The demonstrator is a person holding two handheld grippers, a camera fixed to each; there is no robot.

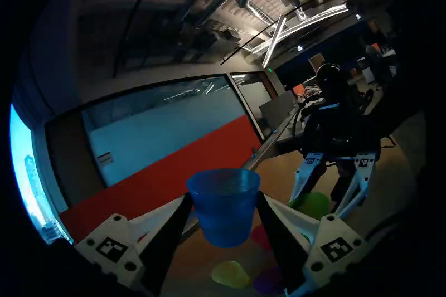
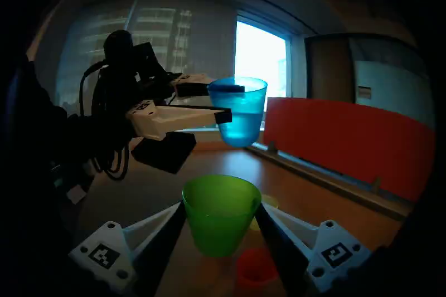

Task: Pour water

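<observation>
A blue translucent cup (image 1: 224, 205) sits upright between the fingers of my left gripper (image 1: 224, 210), which is shut on it. From the right gripper view the same blue cup (image 2: 238, 110) shows water inside, held high by the left gripper (image 2: 226, 102). My right gripper (image 2: 222, 219) is shut on a green cup (image 2: 221, 220), held upright and lower, in front of the blue one. In the left gripper view the right gripper (image 1: 330, 185) stands farther off with the green cup (image 1: 311, 205) between its fingers.
A wooden table (image 2: 312, 196) lies below, with small coloured cups on it: yellow (image 1: 230, 273), pink (image 1: 260, 237), purple (image 1: 267, 280) and orange (image 2: 256, 268). A red partition (image 2: 357, 141) runs along the table's far edge. A person's dark sleeve (image 2: 50, 135) is at the left.
</observation>
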